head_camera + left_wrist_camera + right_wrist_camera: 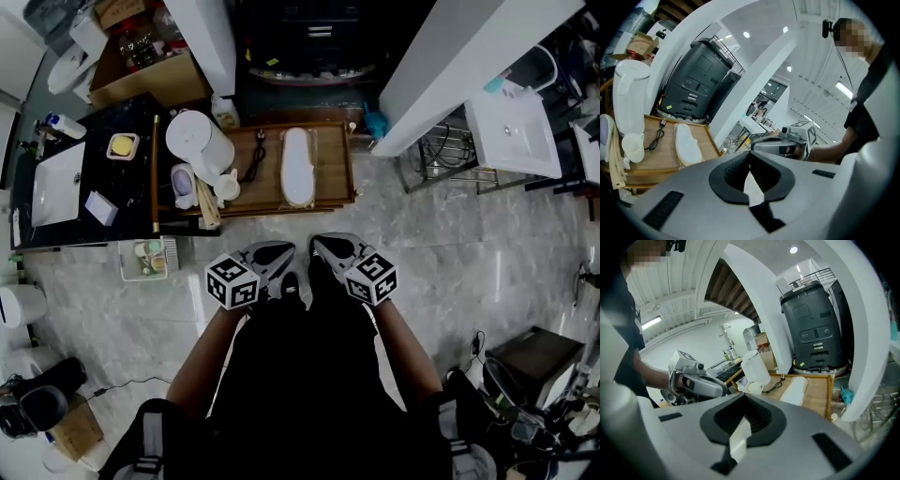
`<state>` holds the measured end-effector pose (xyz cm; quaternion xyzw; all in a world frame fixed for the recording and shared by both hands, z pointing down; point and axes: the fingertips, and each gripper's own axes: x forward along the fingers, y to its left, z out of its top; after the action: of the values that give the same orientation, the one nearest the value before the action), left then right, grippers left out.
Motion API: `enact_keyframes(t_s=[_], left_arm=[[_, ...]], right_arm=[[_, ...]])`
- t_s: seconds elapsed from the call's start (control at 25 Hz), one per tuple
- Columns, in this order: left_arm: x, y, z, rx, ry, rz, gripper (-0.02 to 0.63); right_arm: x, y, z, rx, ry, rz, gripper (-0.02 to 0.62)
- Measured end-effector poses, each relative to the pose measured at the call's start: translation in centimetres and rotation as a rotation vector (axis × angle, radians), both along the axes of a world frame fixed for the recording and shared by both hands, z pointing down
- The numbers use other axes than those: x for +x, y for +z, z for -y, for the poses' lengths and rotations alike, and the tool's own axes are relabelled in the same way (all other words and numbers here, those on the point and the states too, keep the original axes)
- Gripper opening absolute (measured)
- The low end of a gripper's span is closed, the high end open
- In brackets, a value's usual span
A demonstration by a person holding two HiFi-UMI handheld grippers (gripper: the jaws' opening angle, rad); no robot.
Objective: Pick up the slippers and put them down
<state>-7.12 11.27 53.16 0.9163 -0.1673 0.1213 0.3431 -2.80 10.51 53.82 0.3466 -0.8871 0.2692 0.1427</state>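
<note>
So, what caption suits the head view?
Seen from above: a person holds the left tool and right tool, both shut and empty, short of a wooden tray bearing white slippers.

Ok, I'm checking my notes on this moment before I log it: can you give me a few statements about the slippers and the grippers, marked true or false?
1. The slippers lie on the wooden tray. True.
2. The left hand-held gripper is shut on the slippers. False: its jaws are together with nothing between them, and it is held short of the tray.
3. The right hand-held gripper has its jaws together and holds nothing. True.
4. In the head view, the black cable lies to the right of the slippers. False: it lies to their left, between them and the white jug.
</note>
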Motion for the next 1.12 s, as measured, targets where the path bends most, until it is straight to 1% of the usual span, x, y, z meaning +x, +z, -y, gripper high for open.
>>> enact_keyframes(t_s=[0.32, 0.68, 0.84, 1.12], left_arm=[[1.8, 0.9, 2.9, -0.036, -0.058, 0.004, 0.012], [2.9, 2.4, 5.9, -0.078, -0.142, 0.019, 0.012], [3.4, 2.7, 7.1, -0.089, -0.175, 0.029, 0.012], [4.1, 3.0, 9.1, -0.092, -0.224, 0.045, 0.012]], right_arm=[[1.1, 0.8, 3.3, -0.031, -0.07, 0.012, 0.008], [1.4, 2.5, 5.8, -0.077, -0.161, 0.025, 0.008], [1.7, 2.9, 7.0, -0.089, -0.201, 0.031, 0.008], [2.7, 3.5, 9.0, -0.102, -0.239, 0.035, 0.008]])
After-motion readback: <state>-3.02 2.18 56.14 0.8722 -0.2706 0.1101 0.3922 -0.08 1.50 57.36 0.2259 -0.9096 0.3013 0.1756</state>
